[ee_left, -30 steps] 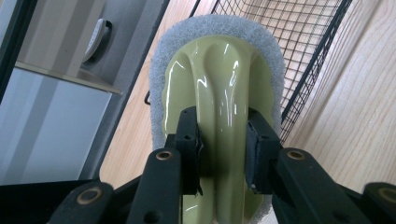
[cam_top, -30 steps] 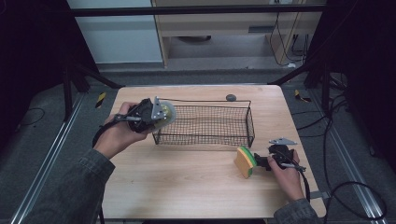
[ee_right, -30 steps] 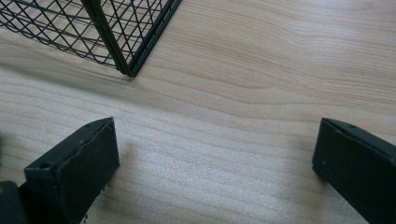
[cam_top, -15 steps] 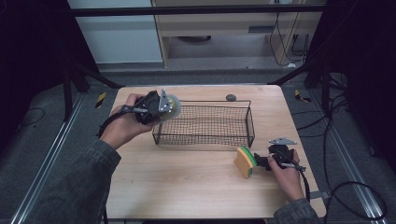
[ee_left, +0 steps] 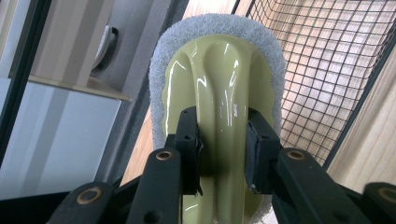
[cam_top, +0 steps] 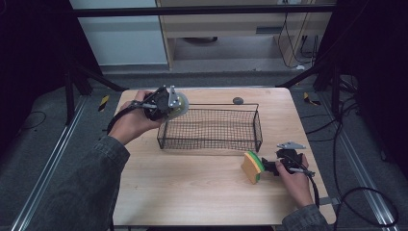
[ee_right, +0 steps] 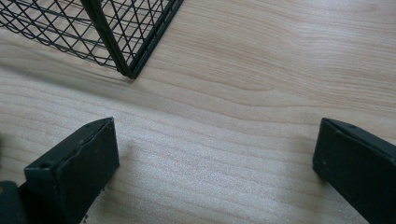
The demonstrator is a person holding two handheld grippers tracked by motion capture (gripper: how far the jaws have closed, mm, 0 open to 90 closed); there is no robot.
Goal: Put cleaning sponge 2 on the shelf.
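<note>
Left gripper (ee_left: 219, 140) clamps the scrubber (ee_left: 219, 79) by its glossy yellow-green handle ridge, fingers (ee_left: 189, 140) pinching either side; the grey pad faces away from me. In the high view I hold it raised at the basket (cam_top: 209, 129) rim's far-left corner, likely staged to drop it inside, hence the height above the wire.

Right gripper (ee_right: 215, 158) sits low near the worktop (ee_right: 261, 93) right edge, fingers (ee_right: 74, 163) wide with bare wood between them. The sponge (cam_top: 252, 166) stands on edge just beside it in the high view, close to the basket's near-right corner. I judge the wide spread is there to fit the sponge's thickness.
</note>
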